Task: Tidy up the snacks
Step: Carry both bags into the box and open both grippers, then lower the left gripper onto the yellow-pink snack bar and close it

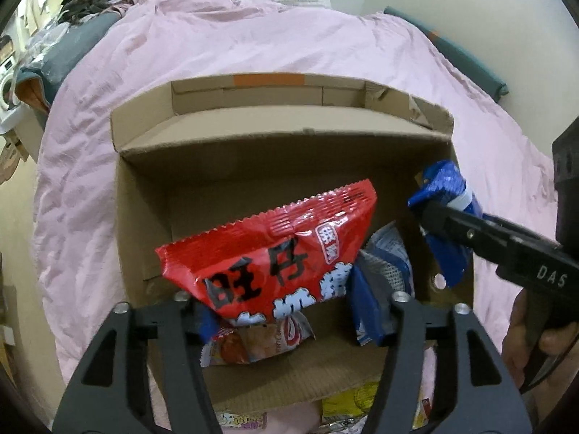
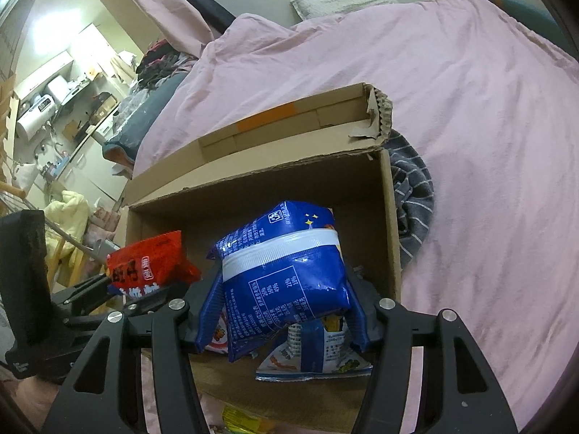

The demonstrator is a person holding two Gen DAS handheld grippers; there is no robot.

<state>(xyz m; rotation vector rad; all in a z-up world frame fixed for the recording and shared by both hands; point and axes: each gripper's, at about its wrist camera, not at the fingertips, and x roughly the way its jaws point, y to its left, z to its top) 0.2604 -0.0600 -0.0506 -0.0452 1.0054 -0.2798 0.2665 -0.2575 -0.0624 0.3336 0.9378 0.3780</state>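
An open cardboard box [image 1: 144,217] [image 2: 392,217] lies on a pink bed. My left gripper [image 1: 289,311] is shut on a red snack bag [image 1: 275,253] with black characters and holds it over the box; the bag also shows in the right wrist view [image 2: 148,264]. My right gripper [image 2: 280,320] is shut on a blue snack bag [image 2: 286,271] with a white band, above the box's right side; it also shows in the left wrist view [image 1: 448,224]. Several snack packs lie in the box: a blue-white one [image 1: 383,275] [image 2: 318,354] and an orange-pink one [image 1: 249,347].
A pink duvet [image 1: 253,43] [image 2: 470,90] covers the bed around the box. A grey striped cloth [image 2: 412,195] lies by the box's right wall. Yellow snack packs [image 1: 347,401] [image 2: 239,421] lie in front of the box. Cluttered shelves and appliances [image 2: 54,101] stand at far left.
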